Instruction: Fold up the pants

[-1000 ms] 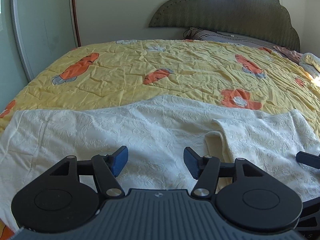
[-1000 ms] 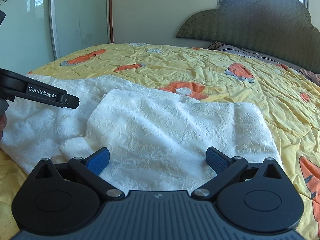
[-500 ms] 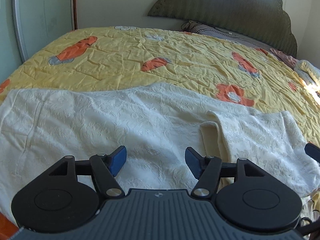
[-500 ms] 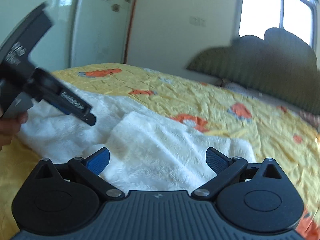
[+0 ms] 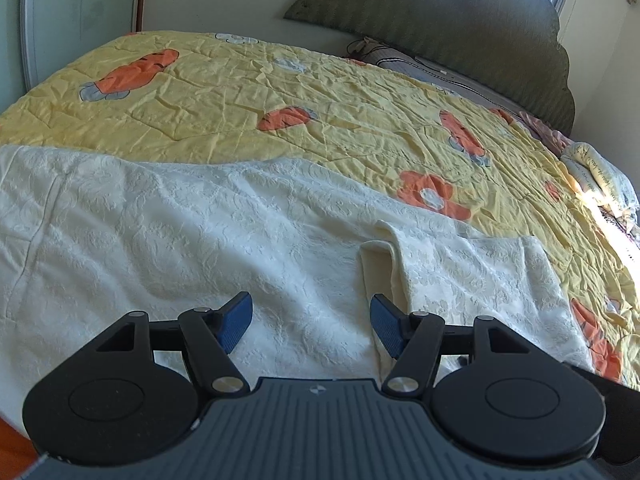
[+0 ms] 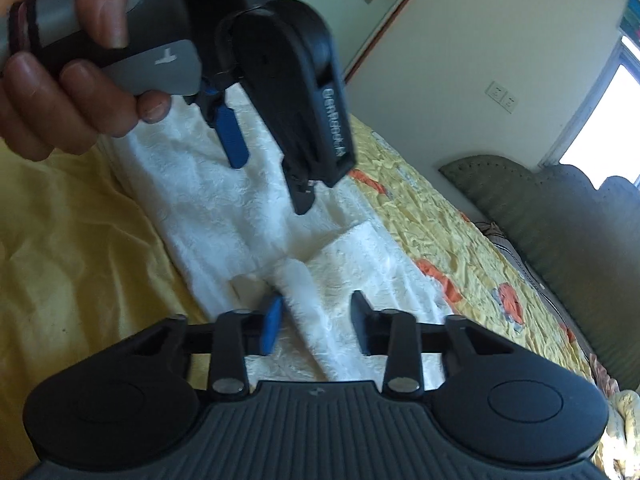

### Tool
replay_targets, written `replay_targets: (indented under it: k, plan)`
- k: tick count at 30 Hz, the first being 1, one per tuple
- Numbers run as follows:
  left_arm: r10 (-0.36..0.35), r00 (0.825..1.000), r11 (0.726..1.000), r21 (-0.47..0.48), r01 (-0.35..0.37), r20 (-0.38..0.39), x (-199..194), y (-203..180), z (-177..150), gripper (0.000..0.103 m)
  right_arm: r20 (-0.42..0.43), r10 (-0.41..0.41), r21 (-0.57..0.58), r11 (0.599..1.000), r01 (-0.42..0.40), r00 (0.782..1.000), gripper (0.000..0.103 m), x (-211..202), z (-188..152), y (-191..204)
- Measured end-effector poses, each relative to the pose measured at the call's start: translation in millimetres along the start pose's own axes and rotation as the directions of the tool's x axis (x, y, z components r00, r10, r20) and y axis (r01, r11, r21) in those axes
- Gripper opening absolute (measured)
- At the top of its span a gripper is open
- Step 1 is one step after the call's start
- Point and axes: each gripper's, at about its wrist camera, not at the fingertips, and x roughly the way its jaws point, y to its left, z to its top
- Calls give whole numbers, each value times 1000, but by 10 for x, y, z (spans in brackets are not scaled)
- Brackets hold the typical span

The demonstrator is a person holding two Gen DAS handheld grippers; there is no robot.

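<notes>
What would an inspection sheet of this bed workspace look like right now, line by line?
Surface: bed under a wrinkled yellow quilt with orange prints.
Job's things: white textured pants spread flat on the quilt, one part folded back over itself on the right.
Clutter: bundled bedding at the bed's far right edge.
Grippers: left tool open above the pants; right tool open, straddling a raised fold of the pants.
Cables: nothing seen.
Surroundings: dark green headboard, window, glass sliding door, wall sockets.
</notes>
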Motion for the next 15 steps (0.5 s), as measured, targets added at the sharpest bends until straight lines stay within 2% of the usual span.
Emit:
replay_targets:
  k: [4,7,9,13,15]
  plan:
    - [1,1000,1000,3,-1,9,-49,1,8,68,6,36,3,999,-36,999,7,-77,-44,27]
    - [-32,999,999,-1,32,7,-28,-27,59,69,19,107,71,992,-108,994,7,-212,-60,-85]
    - [-44,999,999,10,45,-6,61,-98,93,69,-8,140,80,987,-139,990,7,-160,-86,-95]
    - [-25,998,996,88,29,-49,279,-306,95,70,17,144,116,983,-145,989,9,-118,-118,-129]
    - [-30,998,995,92,36,-63,347,-342,83,70,31,159,144,976,-162,987,12,-168,-106,-192]
